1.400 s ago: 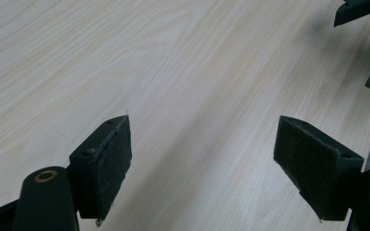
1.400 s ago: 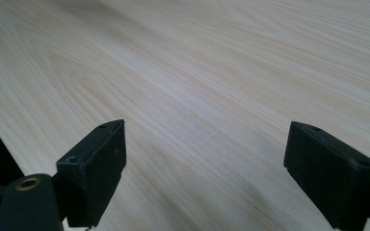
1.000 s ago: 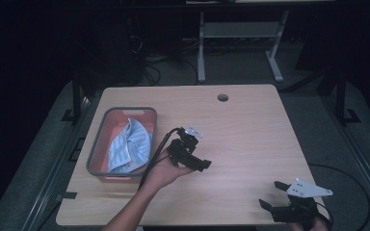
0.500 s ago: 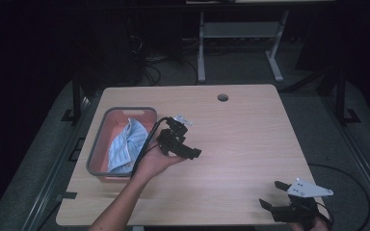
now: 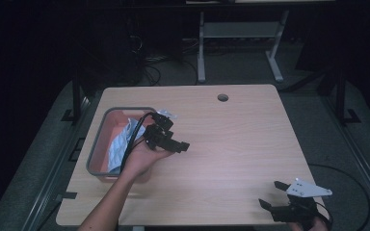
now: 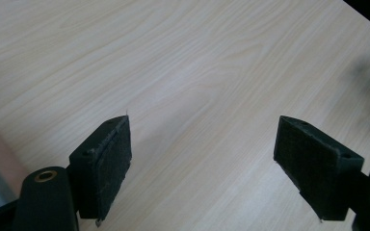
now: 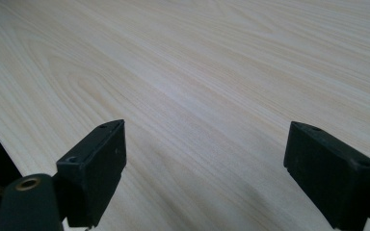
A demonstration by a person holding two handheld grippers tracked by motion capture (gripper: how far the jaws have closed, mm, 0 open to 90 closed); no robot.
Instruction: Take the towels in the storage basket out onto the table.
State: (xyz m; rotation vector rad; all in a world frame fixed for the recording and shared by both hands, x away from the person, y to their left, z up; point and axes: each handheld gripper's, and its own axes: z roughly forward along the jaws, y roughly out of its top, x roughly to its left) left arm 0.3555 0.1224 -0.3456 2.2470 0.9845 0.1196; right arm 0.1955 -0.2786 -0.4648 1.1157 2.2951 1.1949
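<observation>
Fingers [image 6: 108, 163] of the left gripper [image 5: 173, 143] are spread wide over bare counter [image 5: 231, 139], nothing held. Just at its 9 o'clock, a grey-rimmed pink bin [image 5: 99, 151] is seen with crumpled blue-white cloth [image 5: 120, 144] inside. The right gripper [image 5: 274, 195], at the counter's 5 o'clock corner, is likewise wide open and empty, well apart from the bin.

Tray [image 5: 98, 144] at the table's [image 5: 231, 144] left, cloth [image 5: 120, 144] in it, left gripper [image 5: 176, 144] just right, right gripper [image 5: 274, 195] front-right.
</observation>
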